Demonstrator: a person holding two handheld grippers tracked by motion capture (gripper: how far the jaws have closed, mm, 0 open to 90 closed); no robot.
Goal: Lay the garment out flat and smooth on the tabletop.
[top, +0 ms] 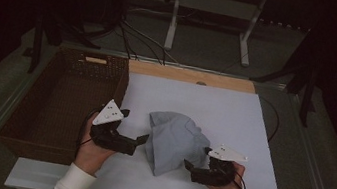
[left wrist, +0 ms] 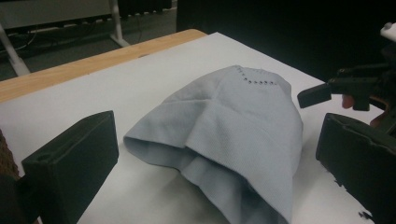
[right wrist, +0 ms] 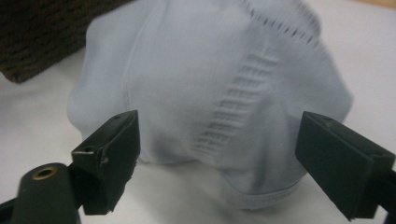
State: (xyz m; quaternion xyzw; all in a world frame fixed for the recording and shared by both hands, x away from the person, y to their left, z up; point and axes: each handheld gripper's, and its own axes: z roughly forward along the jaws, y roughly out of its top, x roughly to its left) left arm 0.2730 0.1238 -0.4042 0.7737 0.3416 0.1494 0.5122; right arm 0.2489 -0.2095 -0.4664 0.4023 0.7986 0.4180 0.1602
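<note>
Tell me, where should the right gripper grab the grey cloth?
Probably the near rounded edge of the grey cloth, straight ahead of the right gripper. Its open jaws already straddle that hem, which lies folded and bunched on the white board, so a thick fold could fit between them.

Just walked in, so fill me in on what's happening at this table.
A person holds a two-jaw tool in each hand, one on either side of a crumpled light grey garment lying on the white board. The left tool and the right tool both have their jaws open and point at the cloth from opposite sides; neither has hold of it. A brown wicker basket sits left of the board.
</note>
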